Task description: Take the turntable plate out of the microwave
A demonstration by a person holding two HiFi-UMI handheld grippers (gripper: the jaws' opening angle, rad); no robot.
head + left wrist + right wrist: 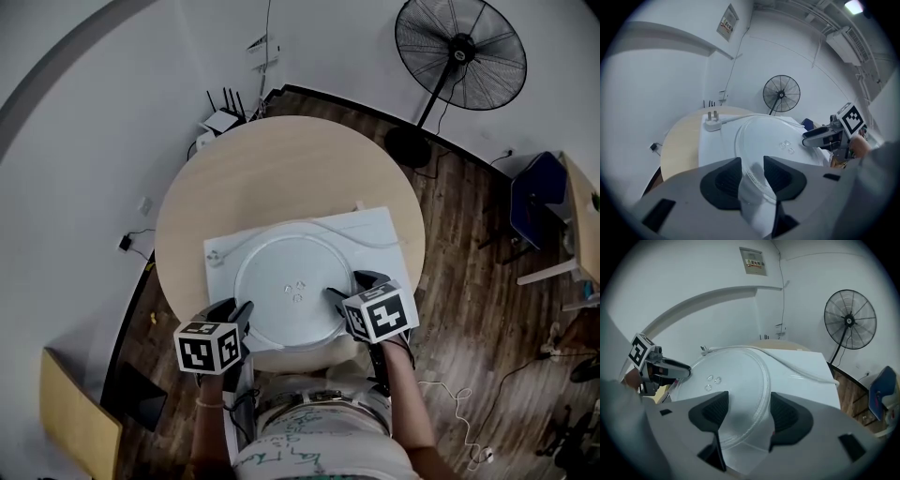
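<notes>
On top of the microwave: glass turntable plate (291,286) lies flat, both grippers at its near rim.
Plate sits on the white microwave top (380,230), near rim at or past the front edge, can't tell which; power cord (366,241) runs behind it, plug (215,255) at the far-left corner. Bare round table (281,159) shows beyond. Left gripper (239,309): narrow gap, rim between the pads, no clear pinch. Right gripper (354,286): jaws wide, rim between them, not pressed. Only the gripper views show the rim inside the jaws; only the head view shows the whole disc. Round, no long axis; face up, three centre nubs visible.
</notes>
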